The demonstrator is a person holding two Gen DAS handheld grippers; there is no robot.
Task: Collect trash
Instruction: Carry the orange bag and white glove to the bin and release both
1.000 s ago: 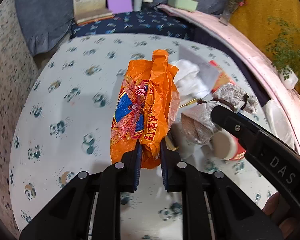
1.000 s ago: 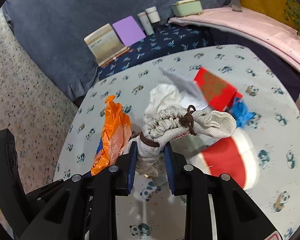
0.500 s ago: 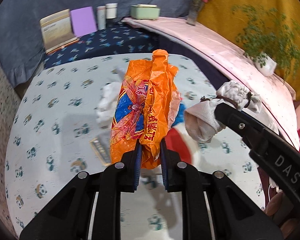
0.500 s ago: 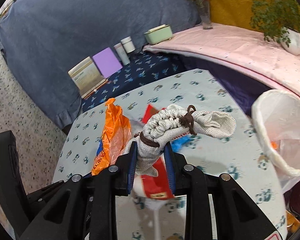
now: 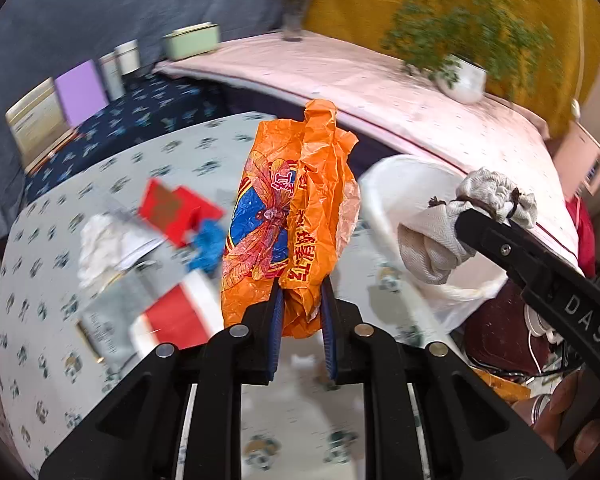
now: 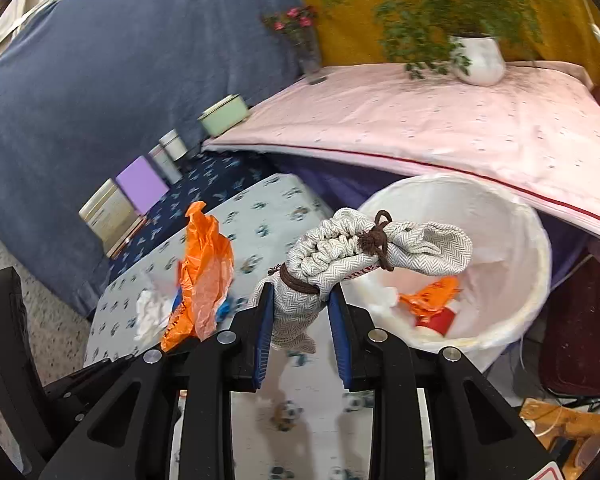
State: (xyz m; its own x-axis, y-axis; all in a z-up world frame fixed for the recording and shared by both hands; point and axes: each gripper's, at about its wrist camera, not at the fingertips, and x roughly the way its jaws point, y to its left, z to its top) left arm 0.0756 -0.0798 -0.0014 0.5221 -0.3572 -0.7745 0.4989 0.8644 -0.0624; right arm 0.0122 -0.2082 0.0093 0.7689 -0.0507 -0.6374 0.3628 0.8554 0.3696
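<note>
Both views have swung to the right since a second ago: the white-lined trash bin (image 6: 536, 240) and the potted plant (image 6: 478, 58), out of sight then, now fill the right side, and the loose trash has slid to the left of the left wrist view.

Far left, a blue-grey cloth (image 6: 100, 80) drapes the back of the room. Before it, on a dark patterned ledge (image 5: 148, 104), stand a cream box (image 5: 36, 124), a purple box (image 5: 82, 96), two pale canisters (image 5: 120, 64) and a mint tin (image 5: 192, 42). The counter (image 5: 40, 320), under a pale panda-print cover, carries white crumpled paper (image 5: 100, 240), a red packet (image 5: 172, 208), something blue (image 5: 208, 244) and a red-and-white carton (image 5: 176, 316), all blurred.

At the centre the left tongs (image 5: 300, 304) are pinched narrow on an orange plastic bag (image 5: 288, 220), which stands upright above the counter. To its right the right tongs (image 6: 298, 316) clamp a grey herringbone pouch (image 6: 360, 248) tied with brown cord, held near the bin's near-left rim; whether it is over the opening is hard to tell. Orange and red scraps (image 6: 434, 304) lie inside the bin.

Farther right, a pink sheet (image 6: 440, 120) covers a raised surface bearing a flower vase (image 6: 306, 48) and the plant, against a mustard-yellow wall (image 5: 540, 20).
</note>
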